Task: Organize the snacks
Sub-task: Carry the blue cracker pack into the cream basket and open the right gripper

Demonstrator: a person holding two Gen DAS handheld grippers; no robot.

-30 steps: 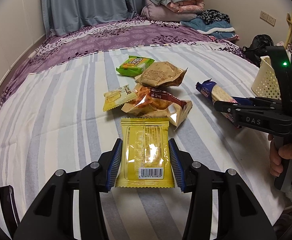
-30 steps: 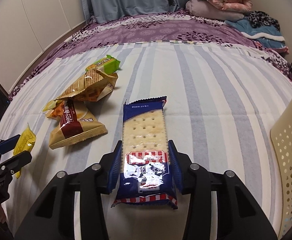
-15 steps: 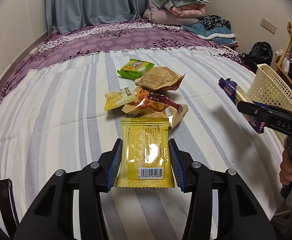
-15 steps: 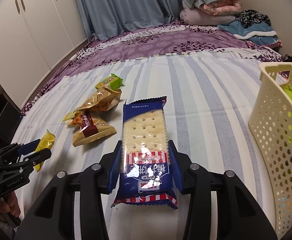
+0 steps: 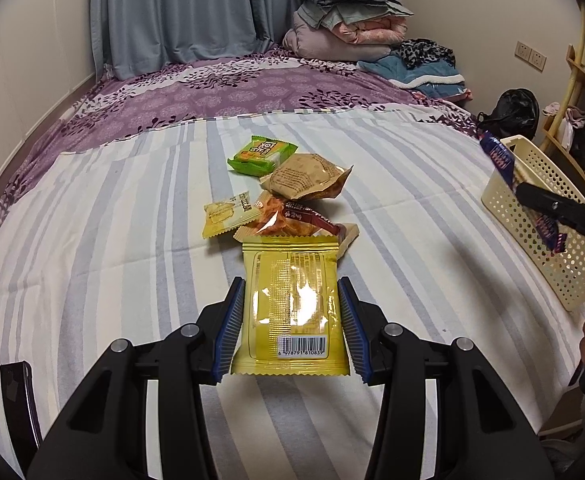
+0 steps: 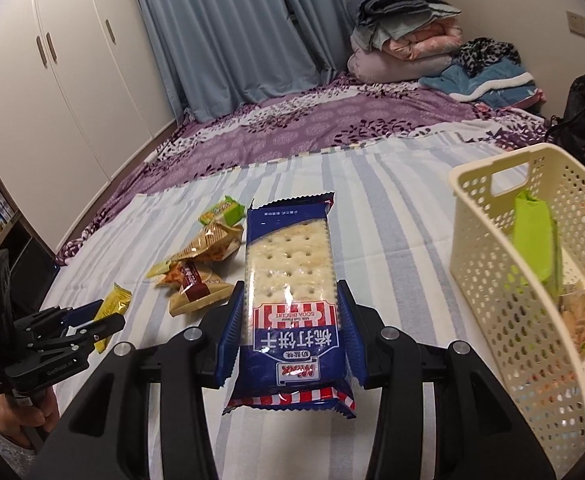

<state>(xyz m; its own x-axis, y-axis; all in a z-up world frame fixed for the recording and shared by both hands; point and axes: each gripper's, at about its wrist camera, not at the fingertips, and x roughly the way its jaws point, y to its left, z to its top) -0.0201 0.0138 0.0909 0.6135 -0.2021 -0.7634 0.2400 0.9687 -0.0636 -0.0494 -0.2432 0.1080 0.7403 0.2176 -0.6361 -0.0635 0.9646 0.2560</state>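
My left gripper (image 5: 291,320) is shut on a yellow snack packet (image 5: 292,304) and holds it above the striped bed sheet. My right gripper (image 6: 290,326) is shut on a blue soda cracker pack (image 6: 290,300), raised beside the cream perforated basket (image 6: 492,248). The basket holds a green packet (image 6: 532,236) and a snack bag (image 6: 584,316). On the bed lies a pile of snacks: a green packet (image 5: 262,155), a brown bag (image 5: 306,178), a small yellow packet (image 5: 228,216) and an orange-brown bag (image 5: 296,220). In the right wrist view the left gripper (image 6: 92,326) shows at the lower left.
The bed's far half has a purple floral cover (image 5: 228,92) with folded blankets (image 5: 348,24) stacked at the back. A black bag (image 5: 512,112) and a wooden shelf (image 5: 580,80) stand right of the bed. White wardrobe doors (image 6: 52,80) are on the left.
My right gripper has carried the cracker pack up and to the right, up to the basket. My left gripper has lifted the yellow packet slightly and stayed near the pile.
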